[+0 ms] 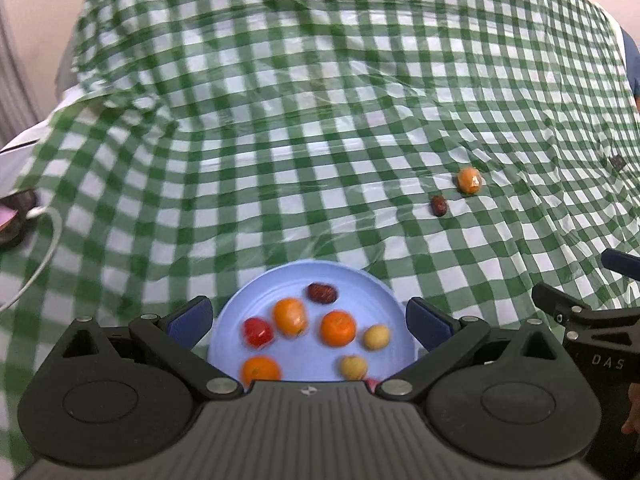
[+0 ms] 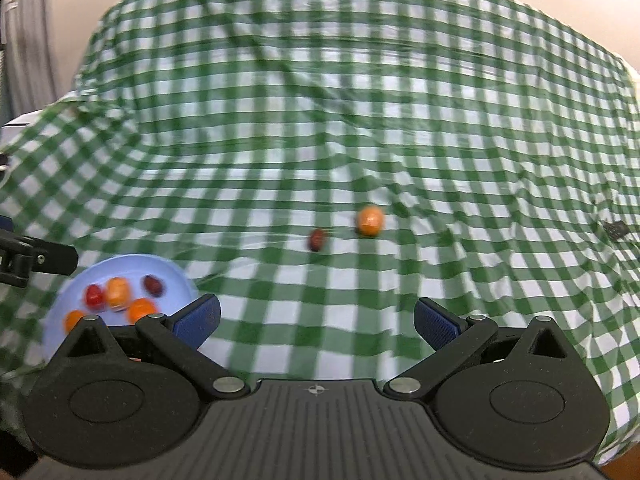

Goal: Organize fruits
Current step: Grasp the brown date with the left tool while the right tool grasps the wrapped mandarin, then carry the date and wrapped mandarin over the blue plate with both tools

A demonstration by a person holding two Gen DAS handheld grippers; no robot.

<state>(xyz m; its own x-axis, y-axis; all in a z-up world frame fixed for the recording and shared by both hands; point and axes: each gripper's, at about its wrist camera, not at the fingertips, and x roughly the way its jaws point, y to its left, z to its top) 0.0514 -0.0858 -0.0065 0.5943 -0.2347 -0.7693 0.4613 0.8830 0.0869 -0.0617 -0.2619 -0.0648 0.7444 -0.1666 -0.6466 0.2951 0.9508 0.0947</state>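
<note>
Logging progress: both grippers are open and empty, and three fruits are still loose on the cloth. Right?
Not quite: only two are loose, the orange fruit and the dark red fruit, as the right wrist view shows. Both grippers, left and right, are open and empty.

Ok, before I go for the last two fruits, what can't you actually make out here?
- Blue plate, left wrist view: near edge and a reddish fruit hidden behind the left gripper.
- Right wrist view: motion blur; the plate's near side sits behind the right gripper.
- Small dark object on the cloth: too small to identify.

left gripper body hides the blue plate near edge; right view blurred.
</note>
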